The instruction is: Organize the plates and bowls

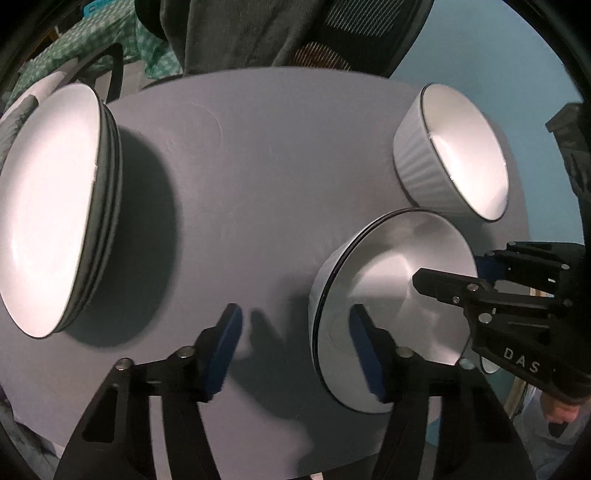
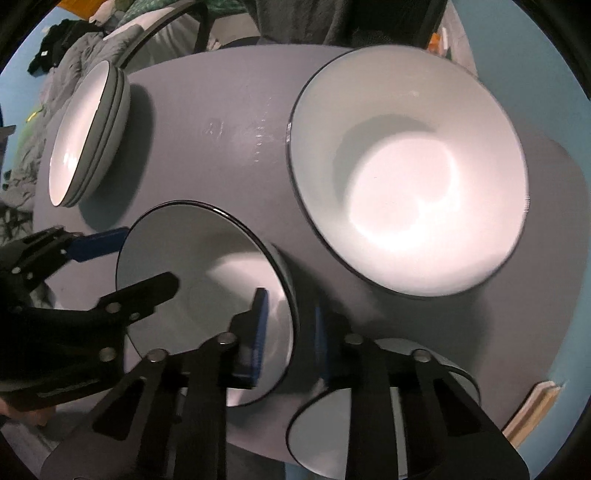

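A white dark-rimmed bowl (image 1: 391, 306) sits on the round grey table (image 1: 240, 166). My left gripper (image 1: 295, 343) is open, straddling that bowl's left rim, one finger inside it. My right gripper (image 2: 290, 328) is open, straddling the same bowl's (image 2: 207, 280) other rim; it also shows in the left wrist view (image 1: 454, 273). A stack of white plates (image 1: 55, 210) stands at the table's left, also seen in the right wrist view (image 2: 88, 133). A ribbed white bowl (image 1: 454, 151) sits further back, large in the right wrist view (image 2: 406, 177). Another bowl (image 2: 325, 435) lies under my right gripper.
A dark chair with clothes (image 1: 280, 33) stands behind the table. Bedding and clothes (image 2: 55, 74) lie at the back left. The table edge (image 2: 554, 332) drops off to a blue floor on the right.
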`<state>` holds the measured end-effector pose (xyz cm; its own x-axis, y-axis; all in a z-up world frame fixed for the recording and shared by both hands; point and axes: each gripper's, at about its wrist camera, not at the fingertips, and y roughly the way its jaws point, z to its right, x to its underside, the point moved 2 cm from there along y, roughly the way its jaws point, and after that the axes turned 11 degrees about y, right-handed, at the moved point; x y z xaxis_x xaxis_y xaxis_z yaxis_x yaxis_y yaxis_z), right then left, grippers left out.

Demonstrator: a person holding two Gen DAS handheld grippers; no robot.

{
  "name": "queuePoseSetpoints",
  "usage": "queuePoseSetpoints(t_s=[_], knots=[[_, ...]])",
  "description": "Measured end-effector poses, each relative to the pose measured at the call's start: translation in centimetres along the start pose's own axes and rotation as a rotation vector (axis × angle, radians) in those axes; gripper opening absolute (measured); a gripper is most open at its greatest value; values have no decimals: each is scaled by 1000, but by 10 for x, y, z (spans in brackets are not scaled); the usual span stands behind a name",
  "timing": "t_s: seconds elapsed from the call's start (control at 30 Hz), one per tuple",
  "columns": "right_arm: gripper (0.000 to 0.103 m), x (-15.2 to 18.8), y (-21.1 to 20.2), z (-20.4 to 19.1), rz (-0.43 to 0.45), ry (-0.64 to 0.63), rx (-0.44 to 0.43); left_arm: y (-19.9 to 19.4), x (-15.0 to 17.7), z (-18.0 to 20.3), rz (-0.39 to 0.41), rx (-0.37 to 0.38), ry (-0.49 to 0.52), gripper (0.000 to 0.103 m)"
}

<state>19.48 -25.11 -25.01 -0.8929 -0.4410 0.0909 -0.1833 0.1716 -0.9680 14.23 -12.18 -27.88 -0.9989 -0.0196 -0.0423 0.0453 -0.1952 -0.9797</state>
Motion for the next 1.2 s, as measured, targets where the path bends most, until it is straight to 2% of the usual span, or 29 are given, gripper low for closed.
queuePoseSetpoints(t_s=[0.03, 0.27, 0.4, 0.53, 0.73, 0.83, 1.2], knots=[[16, 0, 1, 0, -2, -3, 8, 3, 0, 0, -8, 3, -8, 55], [14, -2, 3, -4, 6, -41, 44, 13, 5, -4, -27, 43, -90, 31], [12, 0, 7, -6, 22, -50, 76, 16, 9, -4, -28, 69, -110, 21], [9, -1, 6, -3, 24, -26, 54, 19, 11, -12, -24, 115, -131, 17], [8, 4, 11, -11, 6, -23, 10, 16, 22, -26, -22, 92, -154, 15], [8, 7, 13, -11, -8, -14, -19, 16, 29, -35, -19, 106, -168, 13], [9, 13, 7, -9, 59, -15, 0, 20, 36, -40, -7, 110, -161, 13]])
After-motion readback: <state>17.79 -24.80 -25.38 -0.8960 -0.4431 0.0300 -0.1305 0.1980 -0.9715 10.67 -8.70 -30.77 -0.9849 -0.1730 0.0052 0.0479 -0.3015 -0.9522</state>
